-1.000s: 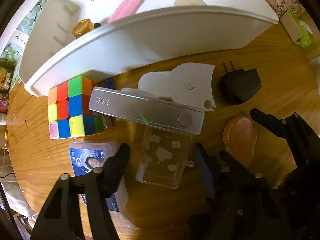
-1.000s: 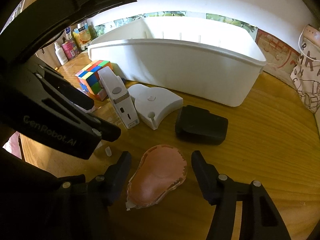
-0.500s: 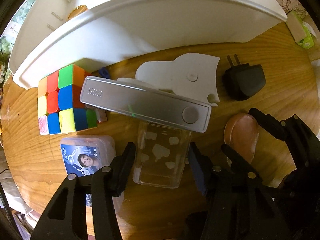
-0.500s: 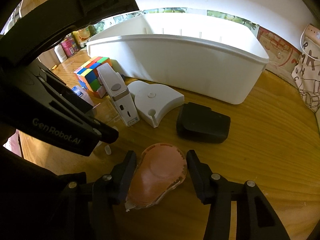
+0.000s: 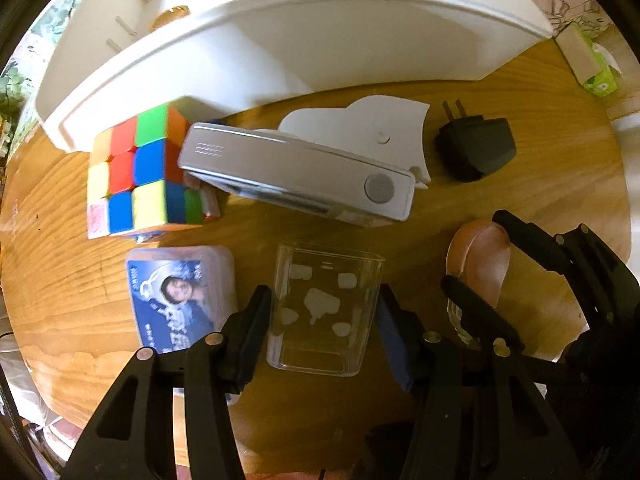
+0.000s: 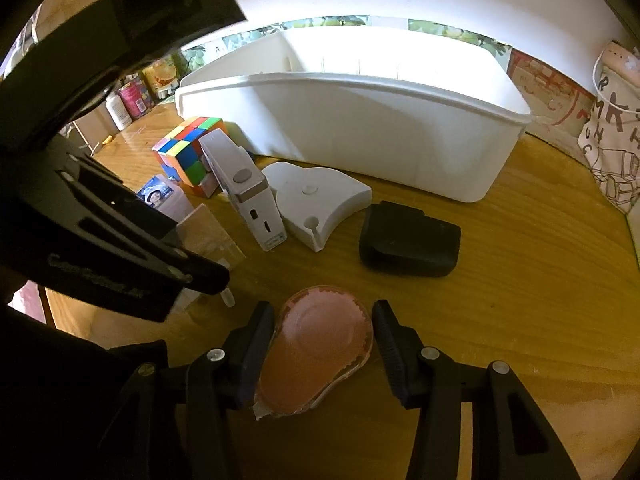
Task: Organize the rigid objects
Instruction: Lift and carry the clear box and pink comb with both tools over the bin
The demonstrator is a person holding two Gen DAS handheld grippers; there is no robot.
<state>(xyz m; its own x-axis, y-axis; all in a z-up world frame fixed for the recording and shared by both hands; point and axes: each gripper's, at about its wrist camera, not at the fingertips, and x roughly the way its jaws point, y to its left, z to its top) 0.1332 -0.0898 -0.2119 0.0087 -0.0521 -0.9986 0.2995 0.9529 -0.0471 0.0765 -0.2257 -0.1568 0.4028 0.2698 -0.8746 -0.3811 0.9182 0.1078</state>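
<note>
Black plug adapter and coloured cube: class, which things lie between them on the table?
In the left wrist view, the silver device and white holder lie between the cube and black plug adapter.

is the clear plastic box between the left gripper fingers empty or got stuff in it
Empty. The clear box lies on the table; the wood grain shows straight through it, with only pale printed shapes on its wall.
</note>
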